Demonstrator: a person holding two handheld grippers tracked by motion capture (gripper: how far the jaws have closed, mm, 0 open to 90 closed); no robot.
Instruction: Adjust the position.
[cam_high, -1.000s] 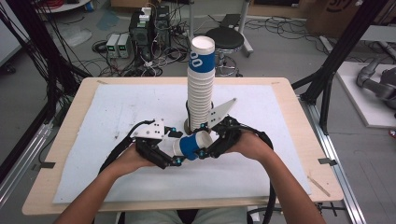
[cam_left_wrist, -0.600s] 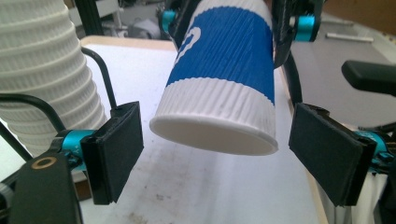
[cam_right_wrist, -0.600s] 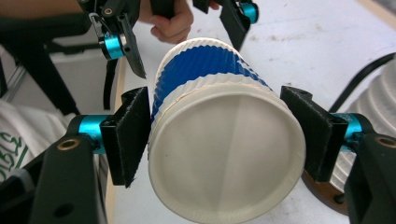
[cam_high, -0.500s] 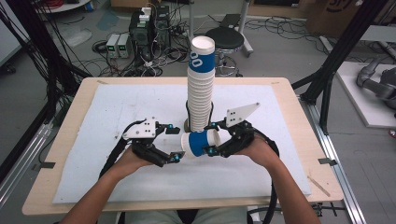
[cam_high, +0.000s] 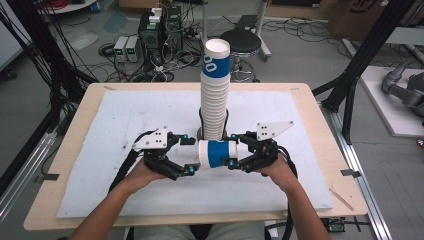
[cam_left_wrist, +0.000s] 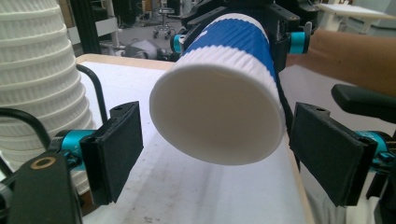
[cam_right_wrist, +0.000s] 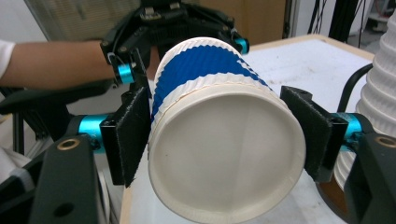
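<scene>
Cup (cam_high: 217, 153) on its side, empty, ribbed white paper with blue band; right gripper (cam_high: 234, 151) clamps it, left gripper (cam_high: 189, 155) jaws wide apart around its base, beside tall cup stack (cam_high: 215, 95).

Black fingers (cam_right_wrist: 133, 135) clamp a blue-banded paper cup (cam_right_wrist: 224, 135) (lying sideways).

The cup stack (cam_left_wrist: 37, 84) (left gripper view) is cropped at top.
</scene>
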